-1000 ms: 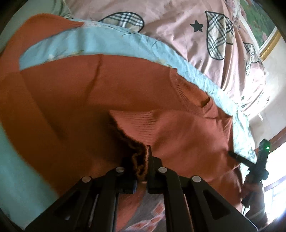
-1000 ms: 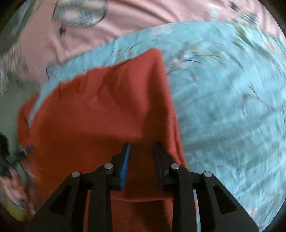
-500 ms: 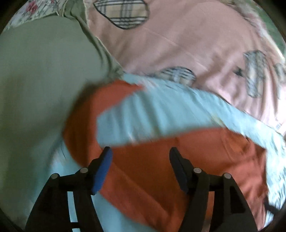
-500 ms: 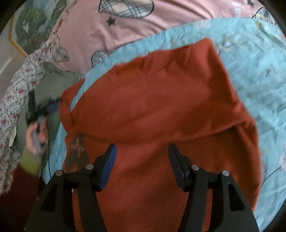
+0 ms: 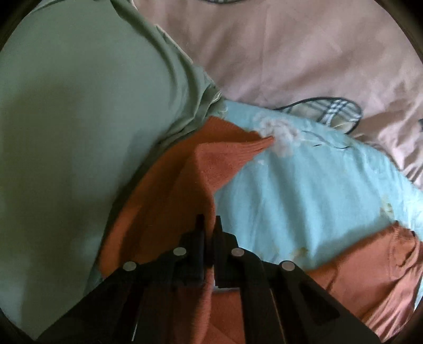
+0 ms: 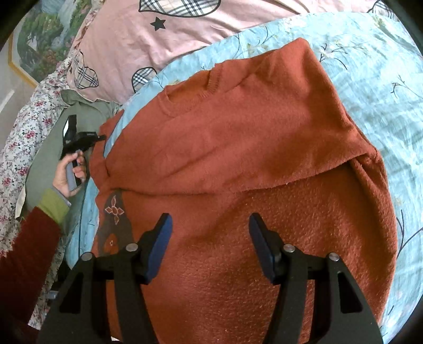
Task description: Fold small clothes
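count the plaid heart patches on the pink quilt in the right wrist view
4: one at the top centre, two at the quilt's lower left, one cut off top right. More may lie out of frame.

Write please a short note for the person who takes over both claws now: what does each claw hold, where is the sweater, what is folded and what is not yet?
Left claw: shut on the outstretched sleeve of the orange sweater. Its jaws have just closed, with the knit between them.
Right claw: open. Its jaws have just been opening and nothing is between them. It hovers over the sweater's lower body.
Sweater: lies on the blue sheet, with the sleeve end beside the green cloth.
Done: one side looks folded across the body.
Left: probably bring the held sleeve across, then fold the body.
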A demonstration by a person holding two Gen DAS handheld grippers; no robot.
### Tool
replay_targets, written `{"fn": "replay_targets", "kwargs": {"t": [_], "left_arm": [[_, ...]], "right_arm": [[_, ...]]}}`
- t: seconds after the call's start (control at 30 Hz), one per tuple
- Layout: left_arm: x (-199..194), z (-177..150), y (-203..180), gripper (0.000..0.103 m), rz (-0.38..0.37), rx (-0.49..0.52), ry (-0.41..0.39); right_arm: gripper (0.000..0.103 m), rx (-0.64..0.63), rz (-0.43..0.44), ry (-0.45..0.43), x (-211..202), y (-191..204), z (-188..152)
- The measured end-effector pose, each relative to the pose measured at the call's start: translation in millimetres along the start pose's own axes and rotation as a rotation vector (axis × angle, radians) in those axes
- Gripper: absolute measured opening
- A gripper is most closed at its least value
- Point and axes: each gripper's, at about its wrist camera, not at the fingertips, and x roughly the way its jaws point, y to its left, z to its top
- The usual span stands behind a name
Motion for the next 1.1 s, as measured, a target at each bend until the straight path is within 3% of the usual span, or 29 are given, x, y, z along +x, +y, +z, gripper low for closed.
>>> {"fn": "replay_targets", "kwargs": {"t": [0.13, 0.3, 0.43, 0.57, 0.73, 0.9, 0.97, 1.1], "left_arm": [[-39, -27, -13, 0.003, -0.101, 0.015, -0.088], [-66, -38, -19, 0.003, -0.075, 0.029, -0.135], [-84, -38, -14, 0.002, -0.122, -0.019, -0.138], [-110, -52, -34, 0.002, -0.192, 0.006, -0.168], [-153, -92, -85, 0.002, -0.381, 0.038, -0.195], [-172, -154, -145, 0.002, -0.567, 0.099, -0.172], [-173, -179, -166, 0.002, -0.594, 0.140, -0.149], [-160, -209, -185, 0.003, -0.566, 0.204, -0.094]], "right_arm": [[0.061, 0.009, 0.011, -0.008, -1, 0, -5], [0.061, 0.005, 0.026, 0.006, -4, 4, -16], [0.061, 0.007, 0.022, 0.000, -9, 3, -21], [0.061, 0.029, 0.027, 0.009, -3, -1, -21], [0.061, 0.060, 0.064, 0.012, 7, 1, -17], [0.061, 0.103, 0.097, 0.008, 19, 2, -10], [0.061, 0.114, 0.108, 0.001, 23, 4, -3], [0.061, 0.106, 0.110, -0.027, 33, 14, 18]]}}
